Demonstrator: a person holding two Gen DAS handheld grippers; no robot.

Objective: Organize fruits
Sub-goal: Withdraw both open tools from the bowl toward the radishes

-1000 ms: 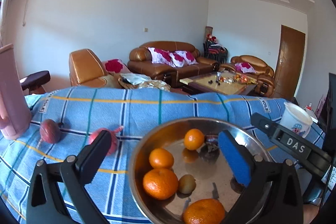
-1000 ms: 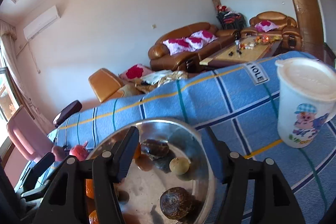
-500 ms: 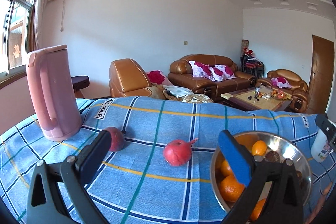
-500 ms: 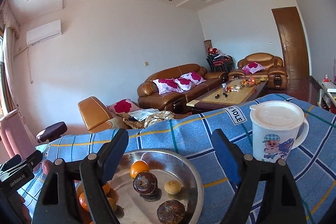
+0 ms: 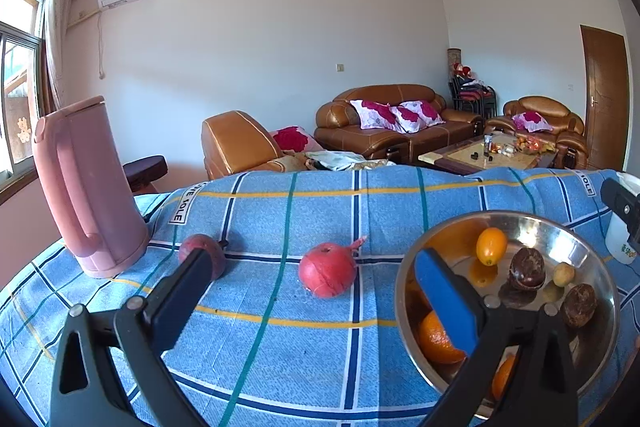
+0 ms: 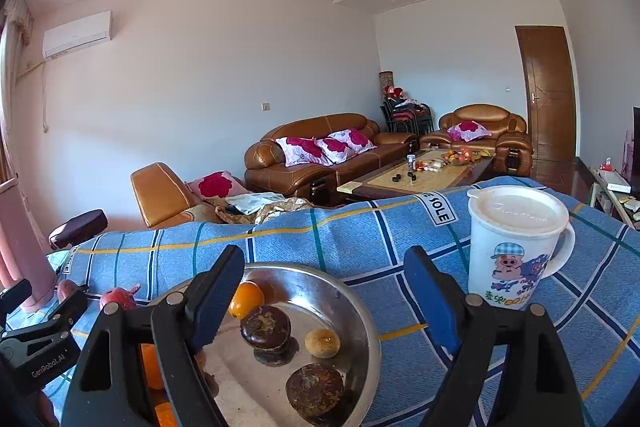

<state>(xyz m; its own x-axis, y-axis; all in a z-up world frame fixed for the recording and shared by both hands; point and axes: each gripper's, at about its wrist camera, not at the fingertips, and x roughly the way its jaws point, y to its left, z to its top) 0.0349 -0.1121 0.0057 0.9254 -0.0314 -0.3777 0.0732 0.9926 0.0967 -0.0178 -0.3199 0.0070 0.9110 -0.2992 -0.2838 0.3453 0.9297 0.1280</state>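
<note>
A steel bowl (image 5: 520,214) on the blue checked cloth holds oranges (image 5: 436,339), a small orange fruit (image 5: 490,246), two dark brown fruits (image 5: 526,269) and a small yellowish one (image 5: 563,274). Left of it a red fruit (image 5: 328,275) lies on the cloth. A darker red fruit (image 5: 192,247) sits half hidden behind my left finger. My left gripper (image 5: 310,257) is open and empty, short of the red fruit. My right gripper (image 6: 324,255) is open and empty above the bowl (image 6: 360,307), with the dark fruits (image 6: 265,327) below it.
A tall pink kettle (image 5: 86,187) stands at the far left of the cloth. A white lidded mug (image 6: 516,247) with a cartoon print stands right of the bowl. The table's far edge drops off toward brown sofas.
The left view swung from over the bowl to the two red fruits, so the bowl now sits at the right. The right jaws widened and that view tipped up from the bowl.
</note>
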